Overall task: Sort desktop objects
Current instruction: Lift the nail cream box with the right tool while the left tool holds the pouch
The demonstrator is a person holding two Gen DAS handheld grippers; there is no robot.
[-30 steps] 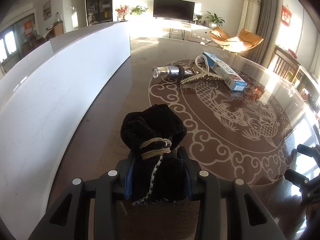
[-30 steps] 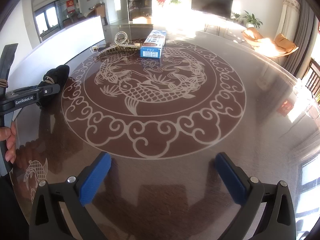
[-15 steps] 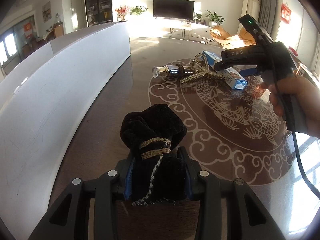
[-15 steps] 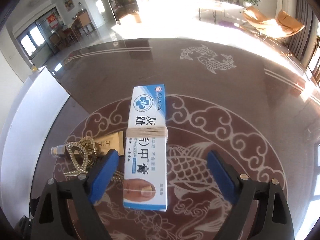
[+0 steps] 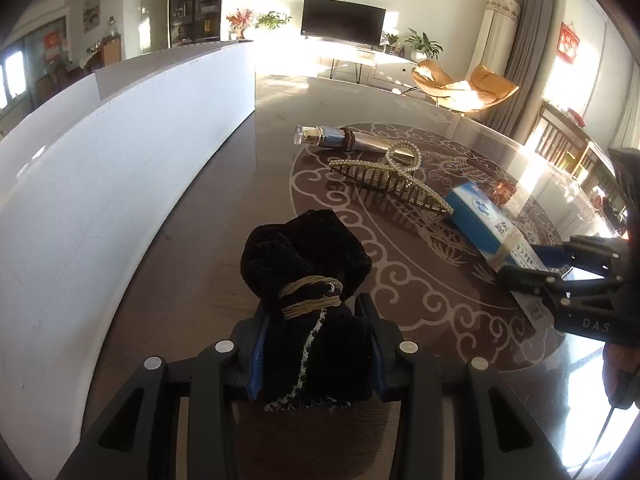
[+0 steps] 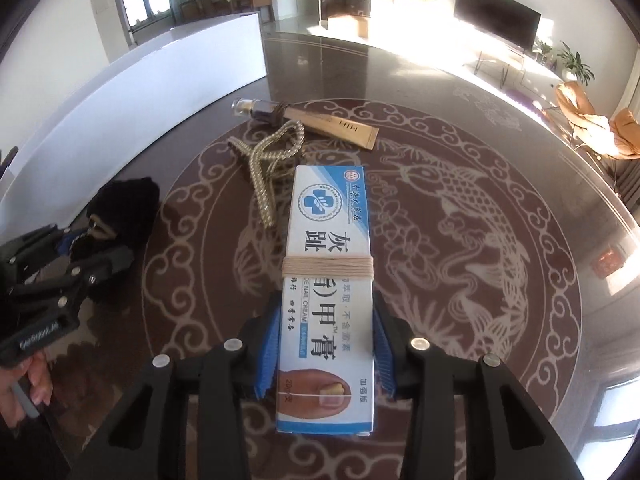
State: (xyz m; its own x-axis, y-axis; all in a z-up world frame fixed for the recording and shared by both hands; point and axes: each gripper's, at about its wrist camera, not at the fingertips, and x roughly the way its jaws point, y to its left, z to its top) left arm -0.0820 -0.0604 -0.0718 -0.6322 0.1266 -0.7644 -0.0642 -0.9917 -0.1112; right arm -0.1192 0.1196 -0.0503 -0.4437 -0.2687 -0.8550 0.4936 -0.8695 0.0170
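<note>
R gripper (image 6: 326,350): I've got the blue-and-white nail cream box (image 6: 330,292) between my blue pads, jaws just been closing in, and in the right wrist view both pads sit flush against the box's long sides, so I call it clamped. The box lies flat on the table (image 6: 520,340), over the round fish pattern near the middle, string wrapped round its waist. Its near end is cut by my own fingers; the small print is too tiny to read.

L gripper (image 5: 314,344): clenched on the black velvet pouch (image 5: 304,264), tan cord tied round its neck. The pouch bottom is hidden behind the jaws, so I can't tell if it touches the tabletop. It sits toward the table's left edge, just beside the white board (image 5: 120,152) standing along that side.

Between the two, further up the pattern: the pearl hair claw (image 5: 384,178), lying on its side, teeth partly in shadow. Behind it a tube w/ clear cap (image 6: 304,118), dark band round it; the left view shows only its shiny cap end, the rest hidden by the claw.

From the left view my R gripper comes in at the right rim, half cropped, the hand behind it a blur. From the right view the L one is dark and low at the left edge, a few fingertips showing.
</note>
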